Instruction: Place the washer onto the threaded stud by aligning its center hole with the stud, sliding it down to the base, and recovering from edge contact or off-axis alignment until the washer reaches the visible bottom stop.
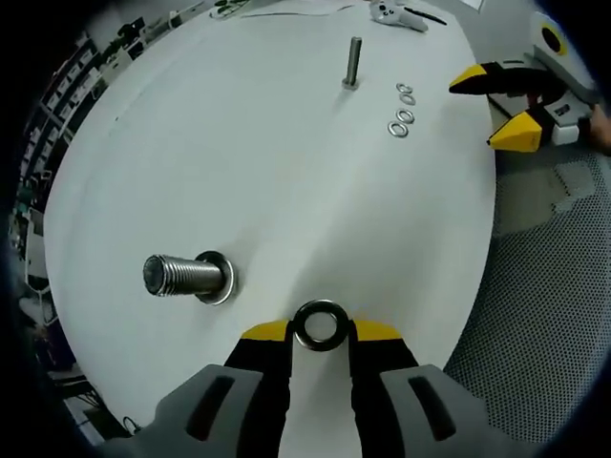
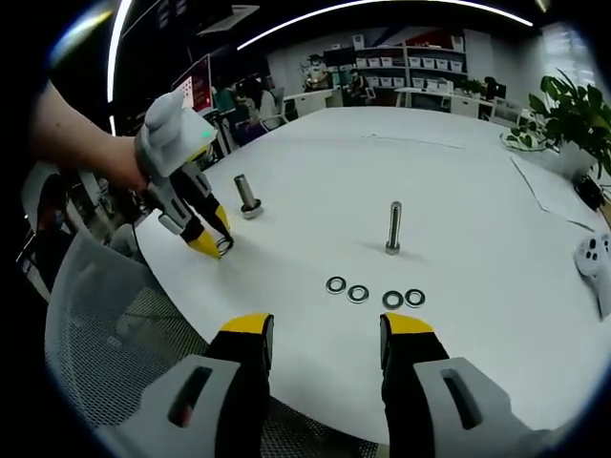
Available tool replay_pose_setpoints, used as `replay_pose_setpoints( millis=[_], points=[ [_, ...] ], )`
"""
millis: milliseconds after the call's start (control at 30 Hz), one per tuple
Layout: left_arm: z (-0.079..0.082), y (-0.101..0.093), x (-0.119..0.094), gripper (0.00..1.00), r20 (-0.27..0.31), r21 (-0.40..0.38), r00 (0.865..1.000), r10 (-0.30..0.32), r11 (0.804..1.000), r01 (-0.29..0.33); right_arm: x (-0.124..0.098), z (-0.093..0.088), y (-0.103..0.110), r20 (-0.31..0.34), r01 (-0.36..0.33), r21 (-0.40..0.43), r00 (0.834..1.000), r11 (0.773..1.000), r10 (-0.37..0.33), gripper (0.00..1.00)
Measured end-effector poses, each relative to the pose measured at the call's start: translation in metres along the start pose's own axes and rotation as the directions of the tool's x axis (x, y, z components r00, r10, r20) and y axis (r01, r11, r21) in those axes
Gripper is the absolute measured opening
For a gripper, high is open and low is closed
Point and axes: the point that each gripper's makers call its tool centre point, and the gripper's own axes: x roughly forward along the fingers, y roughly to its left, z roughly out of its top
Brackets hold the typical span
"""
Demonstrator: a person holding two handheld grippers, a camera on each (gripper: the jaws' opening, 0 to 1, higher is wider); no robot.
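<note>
Low centre of the left gripper view, my left claw (image 1: pixel 320 329) clamps the washer (image 1: pixel 320 324); next, centring its hole over the thick stud (image 1: pixel 183 276) at left. My right claw (image 2: pixel 326 336) hangs apart.

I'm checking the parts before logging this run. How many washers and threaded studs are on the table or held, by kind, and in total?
Washers: 6: one in the left claw (held washer), one at the thick stud's base, four loose.
Threaded studs: 2: thick stud, thin stud.
Total: 8
</note>
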Motion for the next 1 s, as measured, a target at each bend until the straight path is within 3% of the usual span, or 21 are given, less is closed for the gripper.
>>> replay_pose_setpoints(
  millis=[167,1000],
  points=[
    [-0.0086,0.0032,-0.0018,0.21,0.006,-0.022,1.0,0.004,1.0,-0.004,-0.0002,-0.0001,-0.0003,-0.001,0.0,0.001,1.0,1.0,0.0,0.47],
    [-0.0095,0.0031,-0.0007,0.23,-0.022,-0.075,1.0,0.01,0.997,-0.012,-0.0002,0.0002,-0.0009,0.003,0.004,0.01,1.0,1.0,-0.004,0.47]
  ],
)
